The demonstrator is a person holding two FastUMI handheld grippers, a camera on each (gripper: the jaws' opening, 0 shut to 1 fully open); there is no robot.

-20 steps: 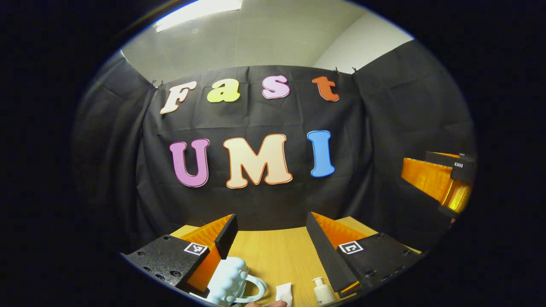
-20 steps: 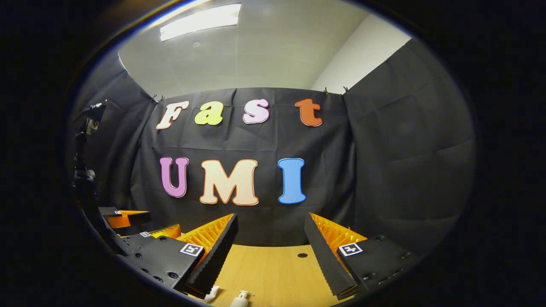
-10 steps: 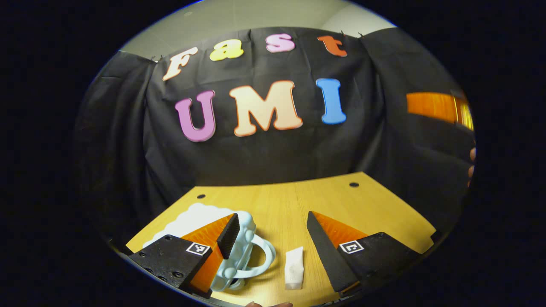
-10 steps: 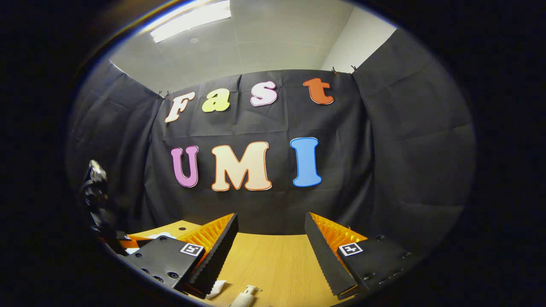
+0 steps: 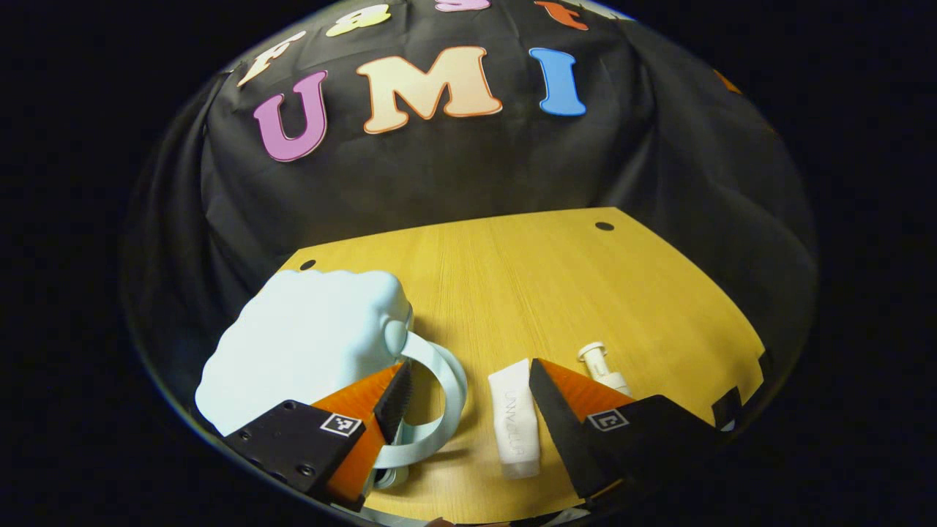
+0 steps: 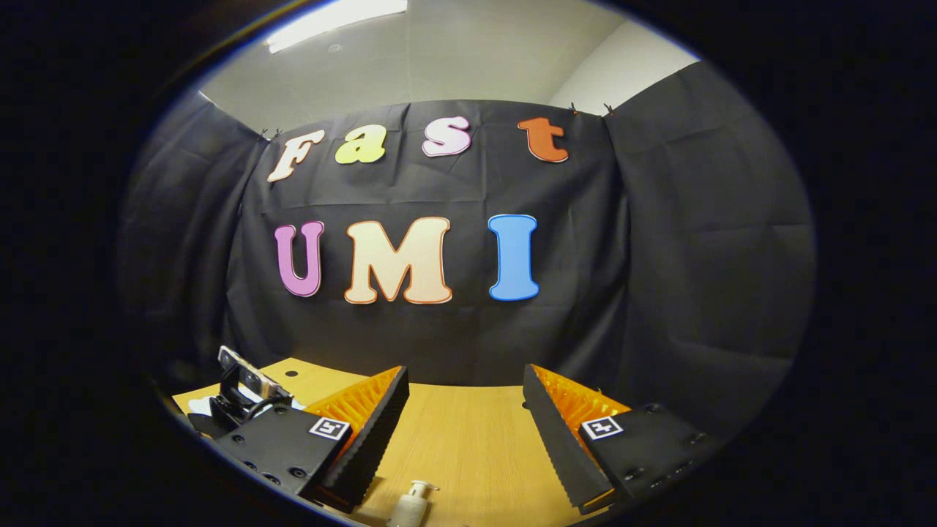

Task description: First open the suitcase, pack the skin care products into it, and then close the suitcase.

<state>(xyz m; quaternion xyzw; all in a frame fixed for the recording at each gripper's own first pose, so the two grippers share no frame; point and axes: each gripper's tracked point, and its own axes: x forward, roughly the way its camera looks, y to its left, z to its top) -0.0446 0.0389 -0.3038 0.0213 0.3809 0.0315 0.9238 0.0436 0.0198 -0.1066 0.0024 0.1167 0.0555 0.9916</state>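
Both the left gripper (image 5: pixel 468 399) and right gripper (image 6: pixel 465 410) are spread; the left could snag the closed pale-blue bumpy suitcase's (image 5: pixel 307 340) handle loop, dragging it.

A wooden table (image 5: pixel 527 285) stands before black cloth (image 6: pixel 688 256).

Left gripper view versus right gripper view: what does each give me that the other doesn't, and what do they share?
Left gripper view alone: the pale blue suitcase, closed, with its handle lying near the open left gripper, and a white tube lying flat between the fingers. Right gripper view alone: the ceiling light, the open right gripper, and the left gripper's body low at the left. Shared: the wooden table, the black cloth wall and a white pump bottle.
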